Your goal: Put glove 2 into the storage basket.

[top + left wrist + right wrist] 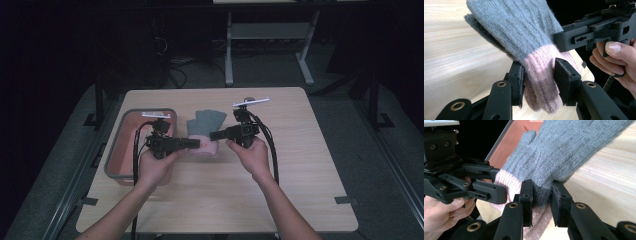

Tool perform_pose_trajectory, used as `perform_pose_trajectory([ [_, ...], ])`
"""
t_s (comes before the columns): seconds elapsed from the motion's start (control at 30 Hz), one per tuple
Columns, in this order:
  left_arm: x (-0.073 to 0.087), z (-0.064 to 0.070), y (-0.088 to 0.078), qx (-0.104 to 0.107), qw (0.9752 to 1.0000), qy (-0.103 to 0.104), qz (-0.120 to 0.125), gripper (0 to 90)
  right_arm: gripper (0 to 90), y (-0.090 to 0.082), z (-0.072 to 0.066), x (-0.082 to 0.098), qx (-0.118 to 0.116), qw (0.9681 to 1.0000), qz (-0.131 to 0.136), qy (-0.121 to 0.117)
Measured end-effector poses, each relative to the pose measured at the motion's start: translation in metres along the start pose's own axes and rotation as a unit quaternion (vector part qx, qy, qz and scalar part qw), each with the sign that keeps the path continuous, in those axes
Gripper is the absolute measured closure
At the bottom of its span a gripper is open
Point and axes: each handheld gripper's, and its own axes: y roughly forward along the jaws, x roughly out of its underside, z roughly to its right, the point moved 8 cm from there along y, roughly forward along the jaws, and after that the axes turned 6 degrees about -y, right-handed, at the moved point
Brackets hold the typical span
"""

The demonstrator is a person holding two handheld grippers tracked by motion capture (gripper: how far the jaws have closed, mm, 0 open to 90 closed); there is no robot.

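Observation:
A grey knit glove [206, 122] with a pink cuff [207, 149] lies at the table's middle, fingers pointing to the far side. My left gripper [196, 144] comes in from the left and is shut on the pink cuff [541, 67], which is squeezed between its pads [517, 75]. From the right, my right gripper [214, 135] is shut on the glove [564, 152] where grey meets pink, the knit bunched between its pads [527, 192]. The two grippers' tips sit close together at the cuff end, which hangs a little above the tabletop.
A shallow orange tray [116, 150] with a grey rim stands at the table's left edge, just behind my left hand. The light wooden table [280, 190] has bare room to the right and front. Beyond the far edge is a dark floor with a table frame [229, 55].

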Motion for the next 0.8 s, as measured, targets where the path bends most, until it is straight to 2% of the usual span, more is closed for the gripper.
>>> perform_pose_trajectory([
  [0.8, -0.003, -0.019, -0.034, -0.019, 0.9997, -0.008, 0.016, 60.7, 73.0, 0.030, -0.021, -0.018, -0.023, 0.9996, -0.011, -0.010],
])
